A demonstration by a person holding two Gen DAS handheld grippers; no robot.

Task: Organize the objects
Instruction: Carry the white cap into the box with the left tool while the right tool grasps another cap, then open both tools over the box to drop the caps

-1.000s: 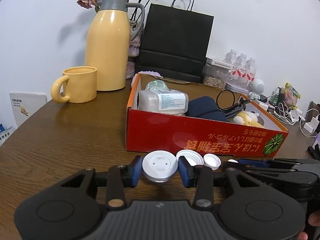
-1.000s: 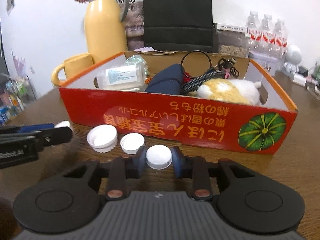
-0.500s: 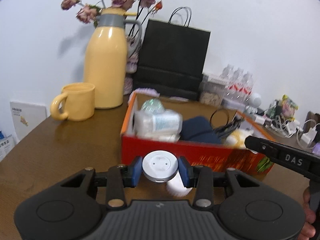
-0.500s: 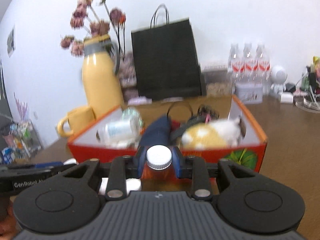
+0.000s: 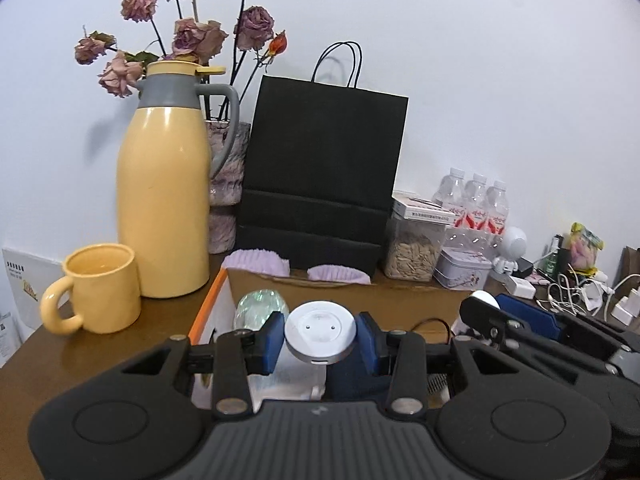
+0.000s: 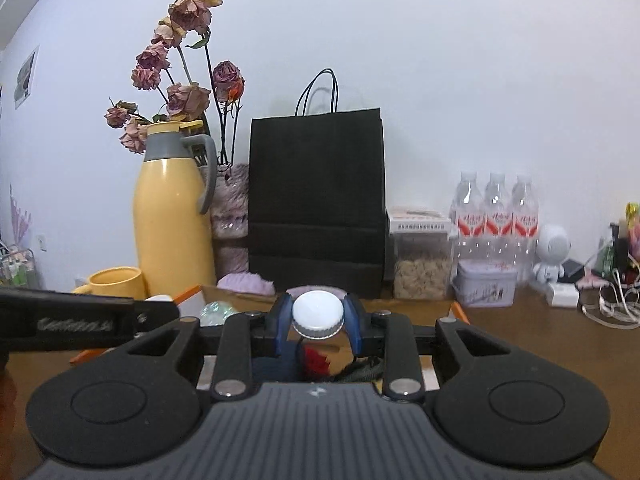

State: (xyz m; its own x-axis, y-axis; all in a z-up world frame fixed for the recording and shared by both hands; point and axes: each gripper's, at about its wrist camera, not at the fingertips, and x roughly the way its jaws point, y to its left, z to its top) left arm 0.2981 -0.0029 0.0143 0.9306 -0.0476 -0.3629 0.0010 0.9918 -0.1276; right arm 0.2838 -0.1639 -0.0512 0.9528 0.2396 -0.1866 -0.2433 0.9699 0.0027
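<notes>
My left gripper [image 5: 320,339] is shut on a round white disc-shaped device [image 5: 321,331] with a grey rim and holds it above the open red-orange cardboard box [image 5: 211,300]. My right gripper [image 6: 318,322] is shut on a white ribbed bottle cap [image 6: 318,315] and holds it above the same box [image 6: 190,293]. A clear bottle [image 5: 260,307] lies in the box's left part. Each gripper shows in the other's view, the right one [image 5: 486,306] beside the left, the left one [image 6: 156,310] beside the right. The rest of the box's contents are mostly hidden by the grippers.
Behind the box stand a yellow thermos jug [image 5: 164,208], a yellow mug [image 5: 98,288], a black paper bag [image 5: 324,176], a vase of dried roses [image 5: 226,184], a seed jar [image 5: 414,246], a tin [image 5: 462,272], water bottles [image 5: 476,204] and cables [image 5: 580,288] at the right.
Both grippers have lifted their items off the table in front of the box and risen up over the box; the two loose caps on the table are out of view.
</notes>
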